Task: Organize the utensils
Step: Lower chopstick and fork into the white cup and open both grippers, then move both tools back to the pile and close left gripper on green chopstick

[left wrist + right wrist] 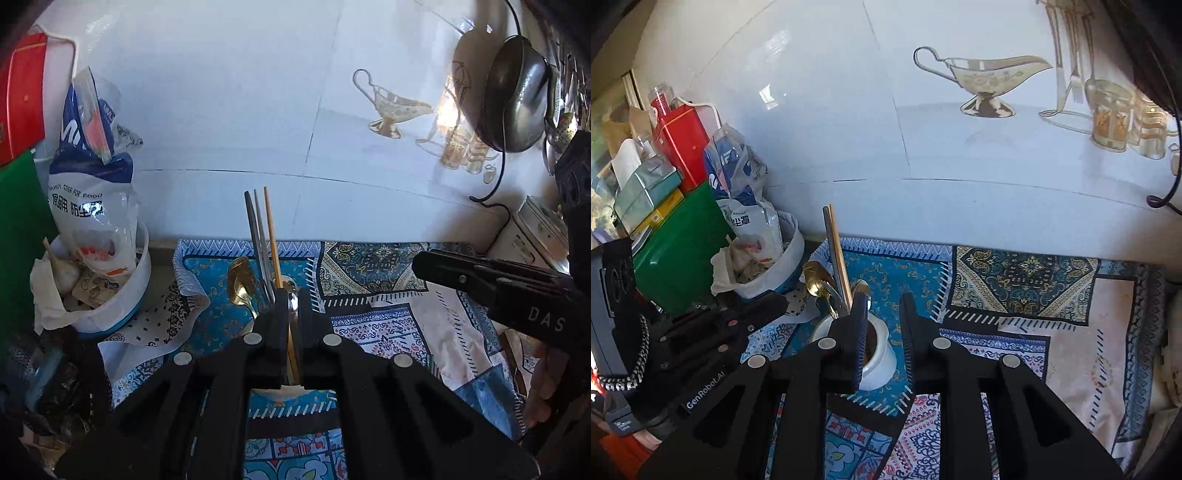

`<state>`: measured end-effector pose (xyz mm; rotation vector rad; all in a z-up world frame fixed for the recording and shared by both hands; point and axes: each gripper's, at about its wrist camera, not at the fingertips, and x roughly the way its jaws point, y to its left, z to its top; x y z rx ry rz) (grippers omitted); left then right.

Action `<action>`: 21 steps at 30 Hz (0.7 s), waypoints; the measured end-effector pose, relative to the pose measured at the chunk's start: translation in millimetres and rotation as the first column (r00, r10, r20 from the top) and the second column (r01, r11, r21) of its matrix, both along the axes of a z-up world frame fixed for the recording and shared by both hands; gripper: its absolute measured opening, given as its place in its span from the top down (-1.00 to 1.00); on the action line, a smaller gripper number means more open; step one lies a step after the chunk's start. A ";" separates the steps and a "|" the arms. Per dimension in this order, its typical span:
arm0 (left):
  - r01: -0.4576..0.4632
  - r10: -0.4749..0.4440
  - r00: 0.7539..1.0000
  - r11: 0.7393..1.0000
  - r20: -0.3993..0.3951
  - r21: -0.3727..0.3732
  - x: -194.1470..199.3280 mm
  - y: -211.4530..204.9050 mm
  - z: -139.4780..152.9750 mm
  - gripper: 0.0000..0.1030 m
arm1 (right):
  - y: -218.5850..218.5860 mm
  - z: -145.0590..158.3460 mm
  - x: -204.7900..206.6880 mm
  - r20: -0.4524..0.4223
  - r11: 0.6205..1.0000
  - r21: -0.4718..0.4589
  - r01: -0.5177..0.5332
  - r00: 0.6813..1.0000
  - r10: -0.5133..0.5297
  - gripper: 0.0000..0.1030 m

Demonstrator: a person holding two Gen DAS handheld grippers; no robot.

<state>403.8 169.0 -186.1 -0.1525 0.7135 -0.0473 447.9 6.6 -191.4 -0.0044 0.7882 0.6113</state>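
Holder: we see the white ceramic cup (877, 354) standing on the patterned cloth (1015, 280) of the table, carrying the gold spoon (816, 280), two grey chopsticks (256, 236) and a wooden chopstick (271, 236), all upright.
Left gripper (293, 314): narrow, its jaws closed around a utensil handle in the cup; we cannot tell which one.
Right gripper (886, 314): wide open, holding nothing, its left finger just beside or touching the cup's near side.
Tipping risk: we judge that a sideways pull by the left gripper, or a nudge from the right finger, could topple the cup and spill the utensils.
Cloth risk: the cloth is rumpled near the cup, so a drag could shift its footing.
Left side: crowded; the white bucket (122, 295) with the plastic bag (92, 192) stands near the cup.
Far side: the tiled wall (221, 110) closes off travel.
Right side: open cloth, the best room for moving.
Above: free, so a straight lift looks safest to us.
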 end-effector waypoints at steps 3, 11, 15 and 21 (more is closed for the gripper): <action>0.028 -0.028 1.000 1.000 -0.004 0.008 -9.1 -13.1 11.8 0.91 | -20.2 6.2 -12.5 0.017 1.000 -0.007 0.028 0.999 -0.028 0.67; 0.137 -0.136 0.990 0.990 -0.050 0.026 -16.5 -60.2 9.3 0.73 | -74.2 1.7 -45.4 0.028 0.988 -0.063 0.140 0.990 -0.139 0.60; 0.208 -0.204 0.973 0.978 -0.107 0.027 -14.3 -87.6 -7.2 0.72 | -103.1 -12.9 -56.8 -0.006 0.975 -0.089 0.204 0.979 -0.206 0.60; 0.317 -0.307 0.925 0.948 -0.224 0.008 -8.3 -130.8 -49.1 0.72 | -141.2 -40.5 -74.1 -0.073 0.948 -0.122 0.294 0.950 -0.304 0.60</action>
